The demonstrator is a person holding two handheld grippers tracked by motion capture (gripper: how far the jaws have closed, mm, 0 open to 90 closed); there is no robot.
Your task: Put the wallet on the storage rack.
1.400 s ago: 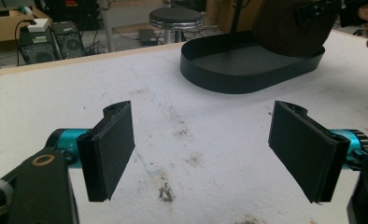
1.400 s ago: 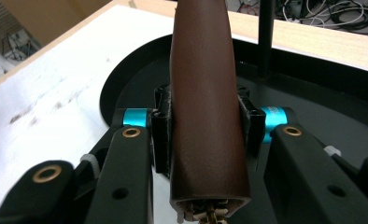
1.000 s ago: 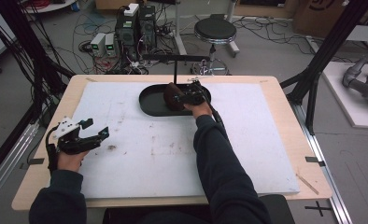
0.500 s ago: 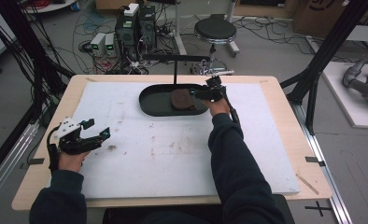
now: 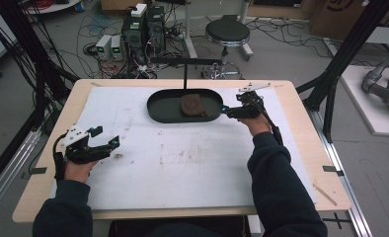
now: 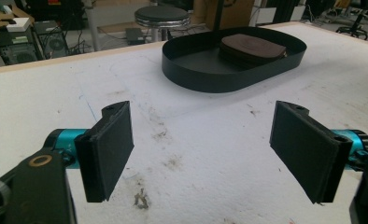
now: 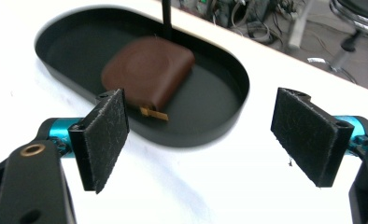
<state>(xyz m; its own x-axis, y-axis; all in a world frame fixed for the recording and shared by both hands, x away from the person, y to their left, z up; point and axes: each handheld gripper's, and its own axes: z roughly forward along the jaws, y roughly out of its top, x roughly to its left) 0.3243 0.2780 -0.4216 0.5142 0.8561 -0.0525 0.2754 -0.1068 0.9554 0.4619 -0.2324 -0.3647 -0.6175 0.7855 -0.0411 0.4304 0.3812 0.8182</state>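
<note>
beside the oval black tray [image 5: 158, 109] holding a rounded brown leather pouch [image 5: 191, 104], the right hand-held gripper [image 5: 227, 109] has just spread empty.

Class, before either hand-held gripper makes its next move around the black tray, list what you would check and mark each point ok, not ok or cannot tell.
1. Brown pouch lies inside the black tray: ok.
2. Right hand-held gripper open, nothing between its jaws, which have just been opening: ok.
3. Right hand-held gripper outside the tray, beside its end: ok.
4. Left hand-held gripper open and holding nothing: ok.
5. Pouch's small brass tab fastened: cannot tell.
</note>
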